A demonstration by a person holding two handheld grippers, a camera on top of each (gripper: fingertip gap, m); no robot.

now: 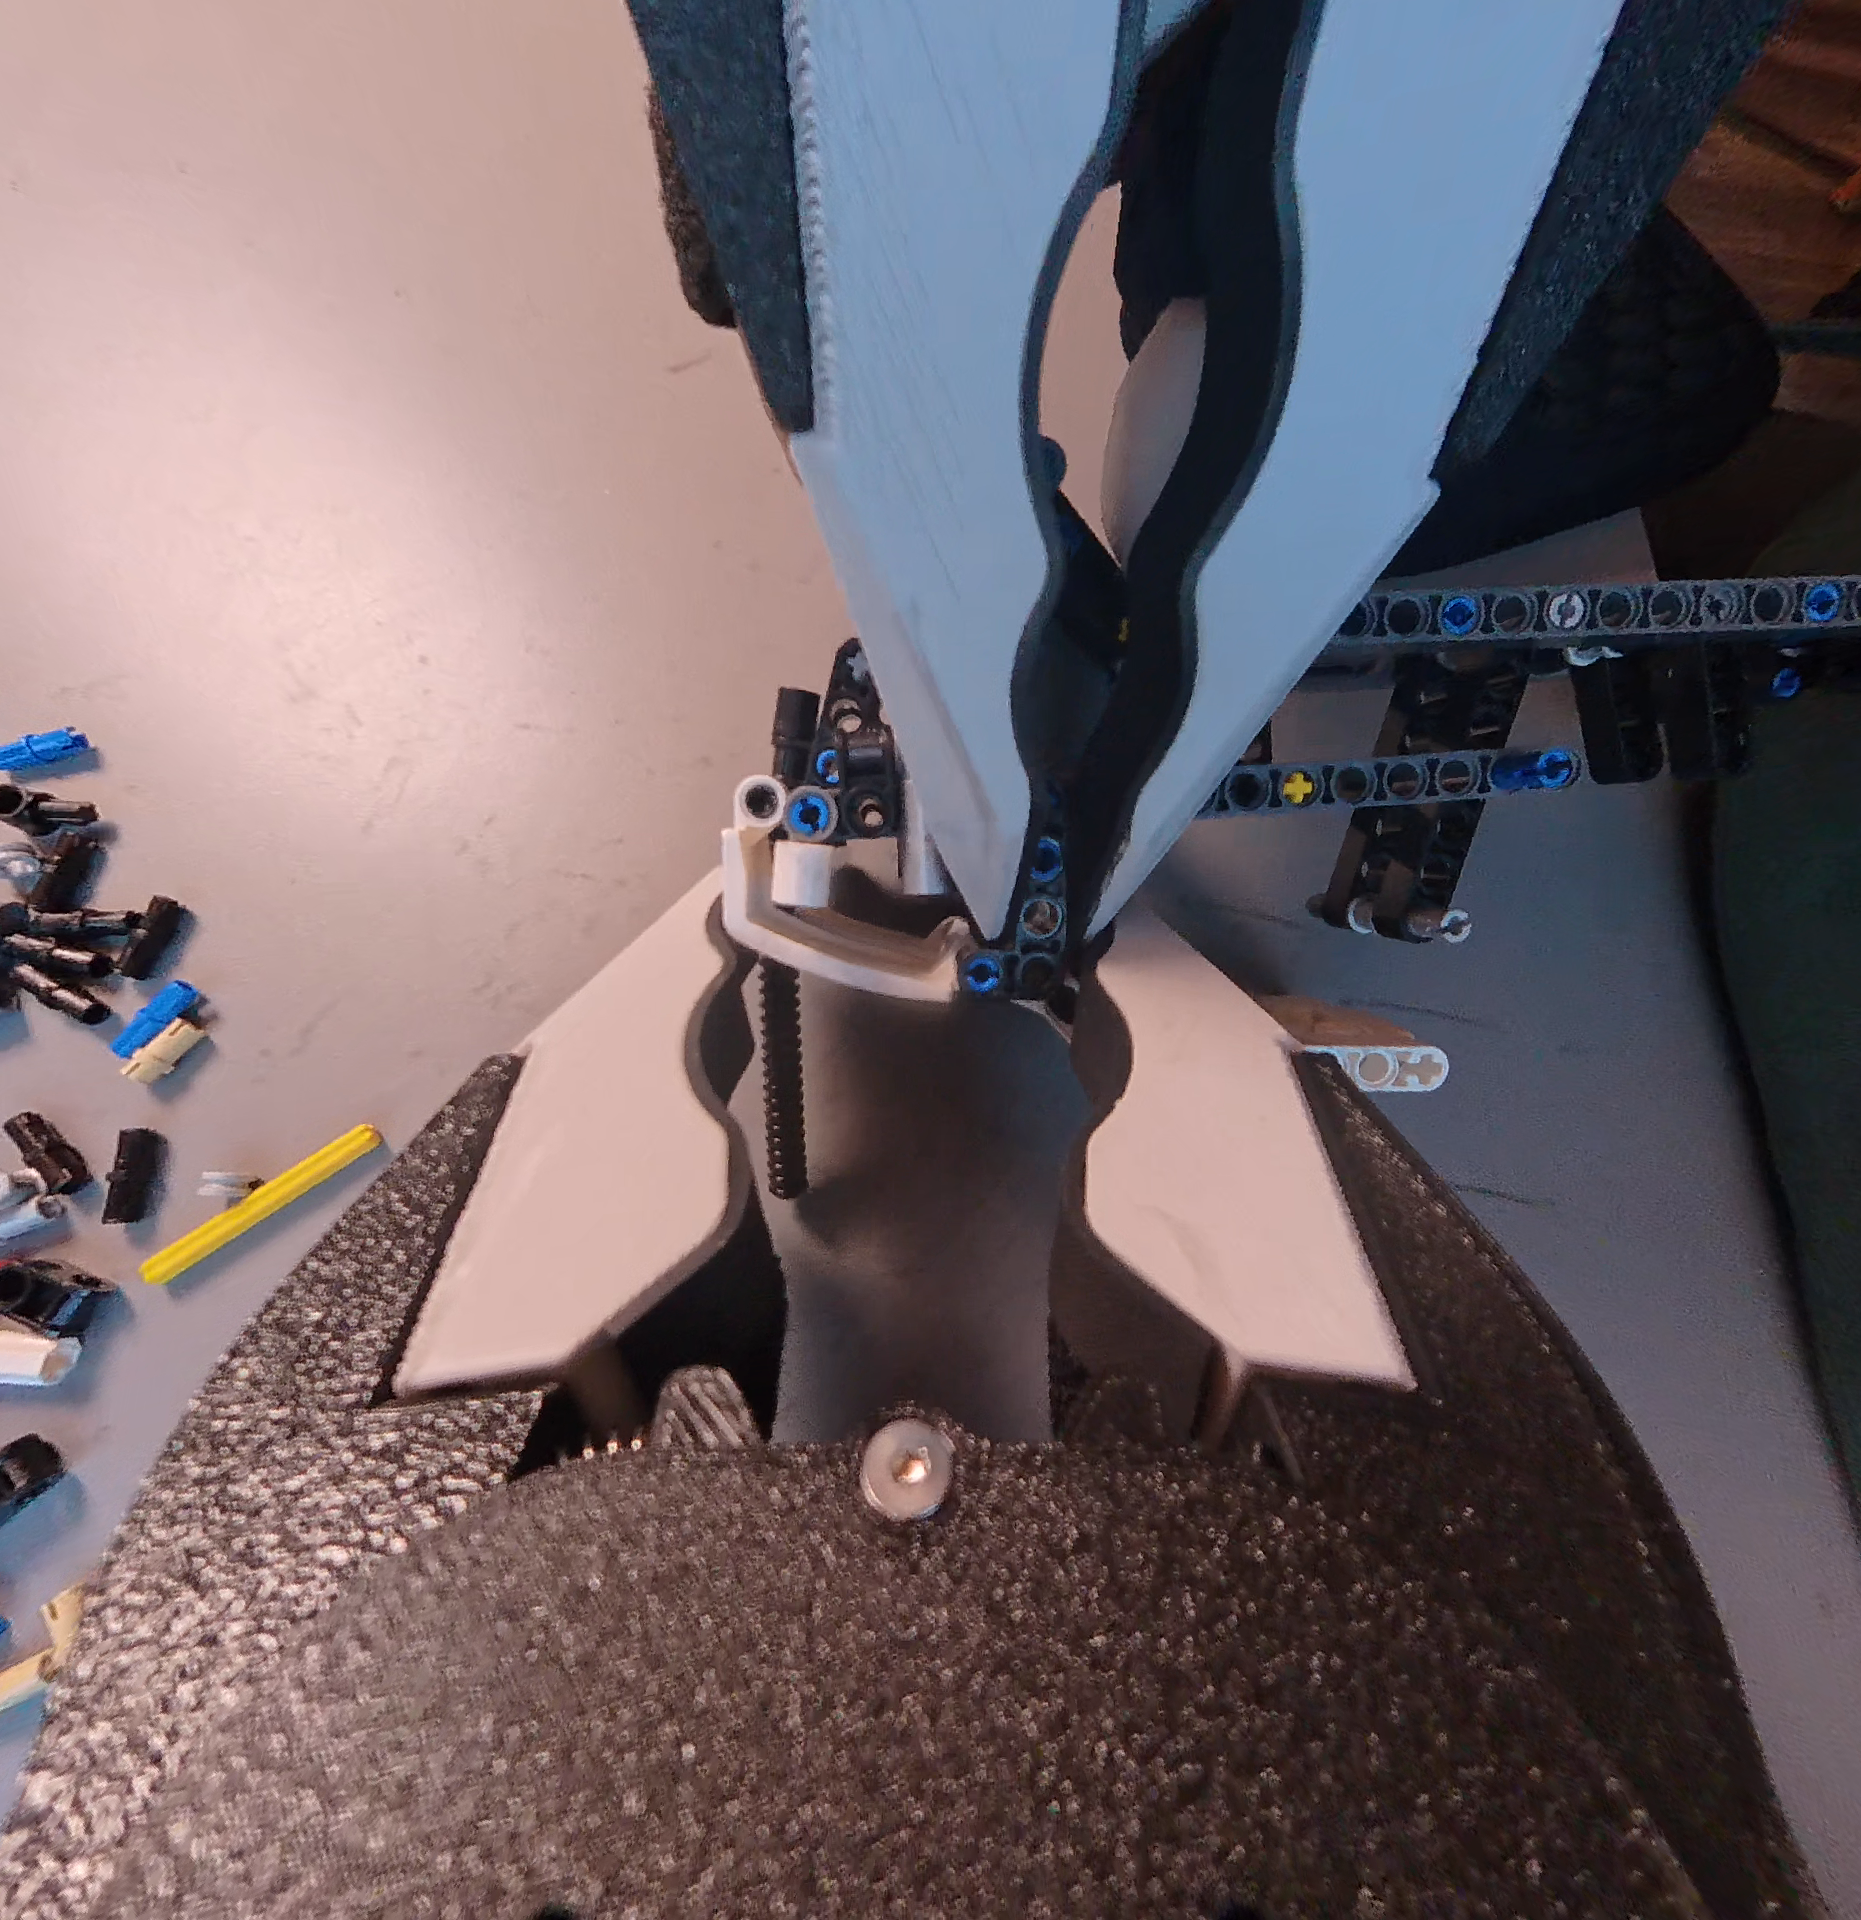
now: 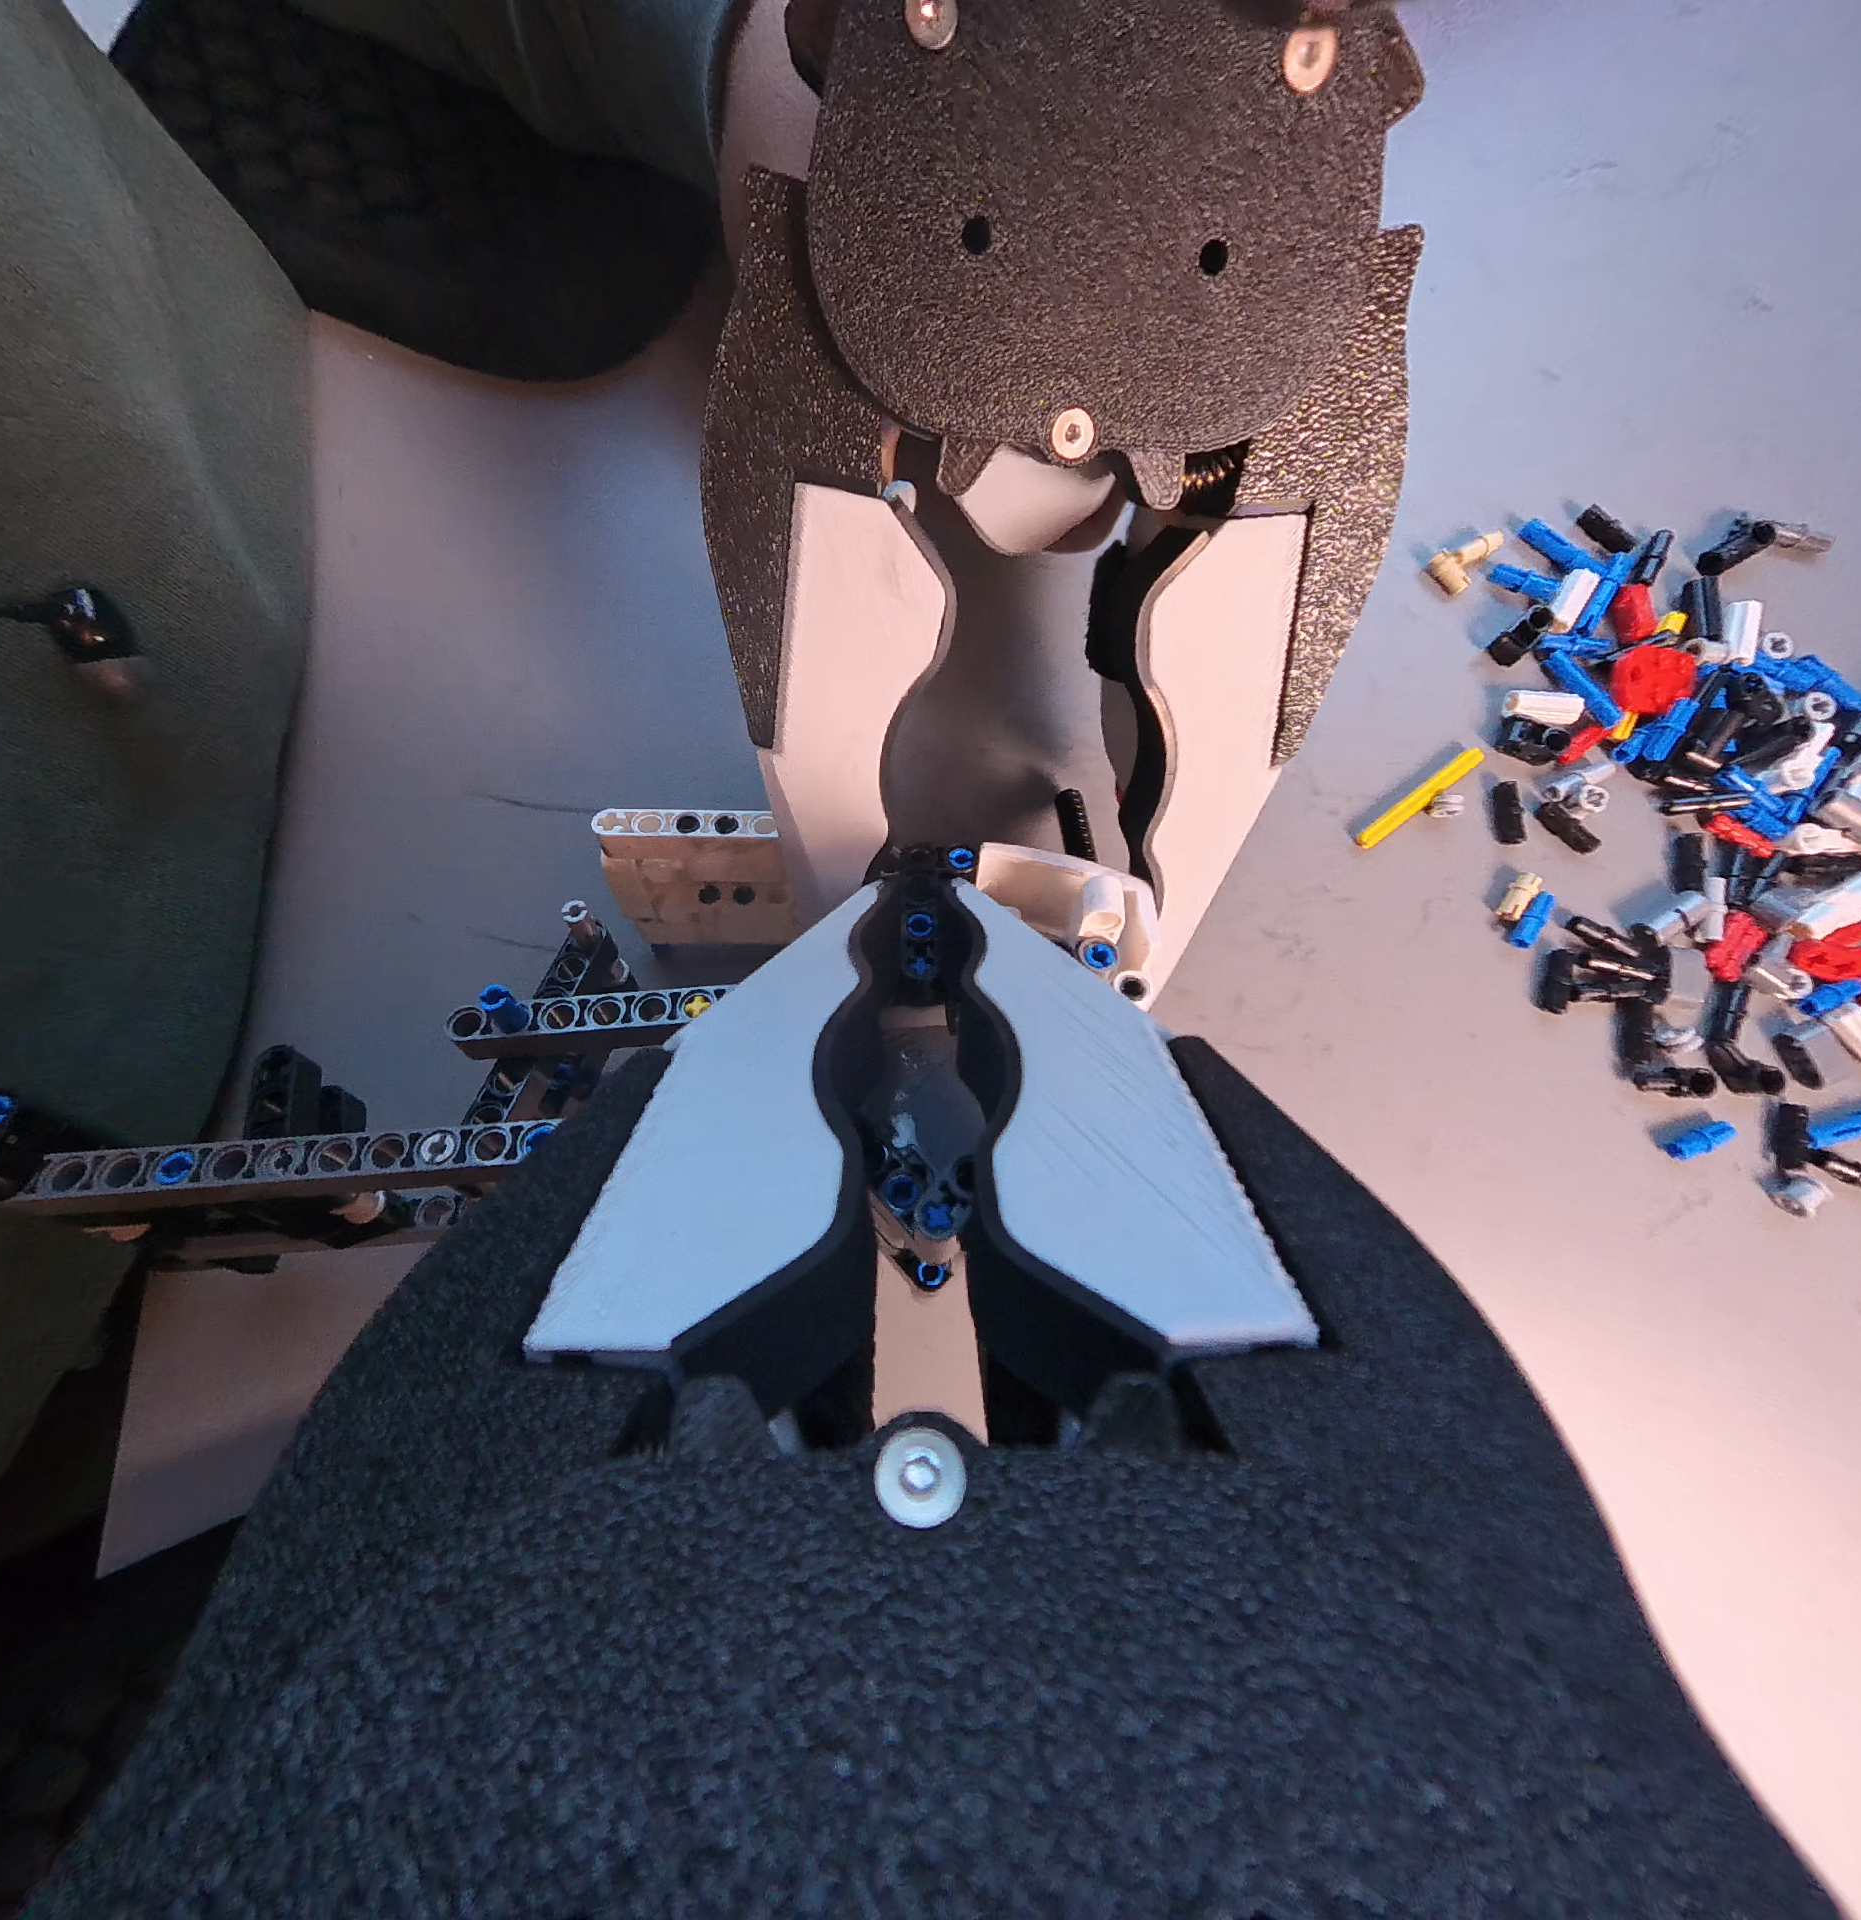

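Where the two grippers meet nose to nose over the pale grey table top [image 1: 334,416], both are on the same thing: a black plastic holed beam with blue pins [image 2: 921,935], part of a larger dark grey and black beam frame assembly [image 2: 282,1158]. Right gripper [image 2: 921,883] has its white fingers [image 2: 728,1143] pinched onto that beam, which runs back btwn them. Left gripper [image 1: 1019,961] comes at it from the opposite side; its fingers [image 1: 583,1164] stand apart nearer the body w/ tips converging at the beam's end, so they seem to touch it, but a firm clamp can't be confirmed. A curved white plastic panel piece w/ a white sleeve [image 1: 832,925] hangs off the beam just beside the left gripper's tips; a black ribbed spring-like rod [image 1: 786,1091] lies btwn its fingers.

The frame's long bars reach toward the table edge by a dark green fabric surface [image 2: 95,520]. A white holed beam block [image 2: 687,862] sits near the frame. Well apart, toward the other side, lies a loose pile of small blue, black, red and white connector pieces [image 2: 1715,790], w/ a thin yellow plastic axle rod [image 1: 261,1205] at the pile's near fringe.
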